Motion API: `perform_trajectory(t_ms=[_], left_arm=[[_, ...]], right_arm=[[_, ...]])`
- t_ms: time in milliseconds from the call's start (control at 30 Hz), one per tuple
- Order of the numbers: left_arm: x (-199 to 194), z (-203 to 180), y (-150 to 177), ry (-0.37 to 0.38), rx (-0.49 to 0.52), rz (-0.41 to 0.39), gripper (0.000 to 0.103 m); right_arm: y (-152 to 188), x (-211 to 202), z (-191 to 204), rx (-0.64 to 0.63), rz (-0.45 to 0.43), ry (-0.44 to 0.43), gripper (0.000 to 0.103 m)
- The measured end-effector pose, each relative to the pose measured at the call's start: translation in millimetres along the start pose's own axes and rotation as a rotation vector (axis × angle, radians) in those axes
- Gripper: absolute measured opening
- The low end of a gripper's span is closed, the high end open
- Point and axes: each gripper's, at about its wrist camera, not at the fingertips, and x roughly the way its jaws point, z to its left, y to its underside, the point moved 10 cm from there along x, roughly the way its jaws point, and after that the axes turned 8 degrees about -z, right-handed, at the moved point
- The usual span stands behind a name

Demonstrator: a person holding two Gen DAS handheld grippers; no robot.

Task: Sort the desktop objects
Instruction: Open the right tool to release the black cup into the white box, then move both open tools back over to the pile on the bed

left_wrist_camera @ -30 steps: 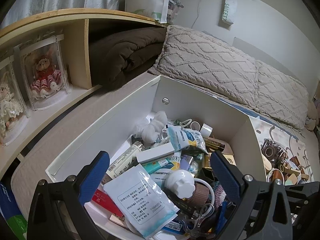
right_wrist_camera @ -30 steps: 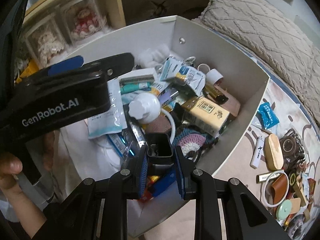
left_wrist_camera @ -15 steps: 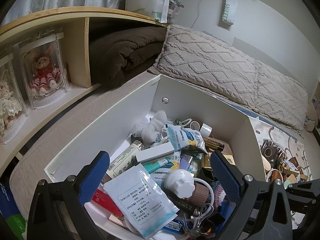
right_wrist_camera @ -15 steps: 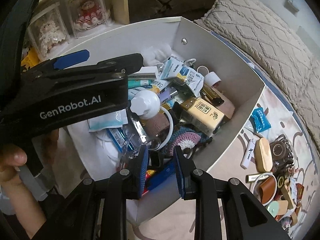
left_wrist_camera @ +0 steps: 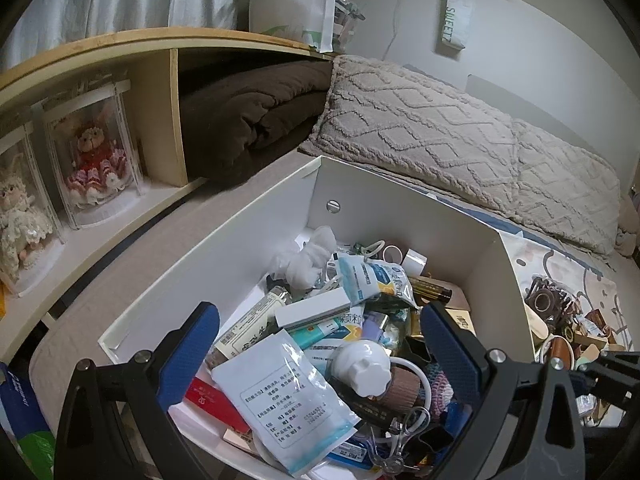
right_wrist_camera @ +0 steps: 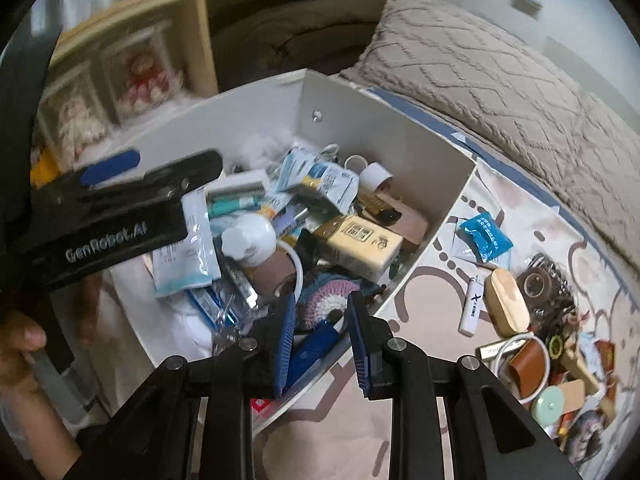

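A white box [left_wrist_camera: 404, 216] [right_wrist_camera: 400, 148] on the bed is full of small objects: sachets, a white round-capped bottle [left_wrist_camera: 362, 366] [right_wrist_camera: 248, 240], a yellow carton [right_wrist_camera: 360, 242], a crocheted coaster [right_wrist_camera: 326, 298], scissors [left_wrist_camera: 404, 436]. My left gripper [left_wrist_camera: 320, 352] is wide open and empty over the box's near side. My right gripper [right_wrist_camera: 320, 336] is open and empty above the box's near right rim. More loose objects lie on the patterned mat [right_wrist_camera: 516, 292] to the right of the box: a white lighter [right_wrist_camera: 471, 306], a wooden case [right_wrist_camera: 506, 302], a blue sachet [right_wrist_camera: 484, 240].
A wooden shelf [left_wrist_camera: 160, 112] with boxed dolls [left_wrist_camera: 94, 160] and a folded brown blanket [left_wrist_camera: 248, 120] stands to the left. Knitted beige pillows [left_wrist_camera: 440, 140] lie behind the box. The hand holding the left gripper shows at the left edge of the right wrist view [right_wrist_camera: 20, 340].
My right gripper let go of a small dark object into the box, opened, and drew back and to the right. The left gripper has barely moved.
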Motion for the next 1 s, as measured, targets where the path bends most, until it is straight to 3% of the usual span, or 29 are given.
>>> perform_trajectory(t_ms=[33,67,100,300,667,1000], left_arm=[[-1,-1,0,-0.002,0.003,-0.005,0.101],[-1,-1,-1,-0.006,0.005,-0.01,0.101],[-2,-2,-1,-0.009,0.007,-0.014,0.103],[-6,-7,-3,-0.013,0.025,-0.021,0.103],[-11,-29,-2,0.003,0.067,-0.032,0.103],[-31,-67,-7,0.08,0.065,-0.074,0.103]], right_arm=[[-3,-3,-2,0.01,-0.029,-0.007,0.042],[-4,-5,-4,0.014,-0.041,0.005,0.079],[-6,-7,-7,0.019,-0.061,0.032,0.103],[-15,-22,-25,0.096,-0.164,0.043,0.103],[-6,-37,-57,0.163,-0.216,0.103,0.103],[0,-93,-105,0.193,-0.358,0.236,0.103]])
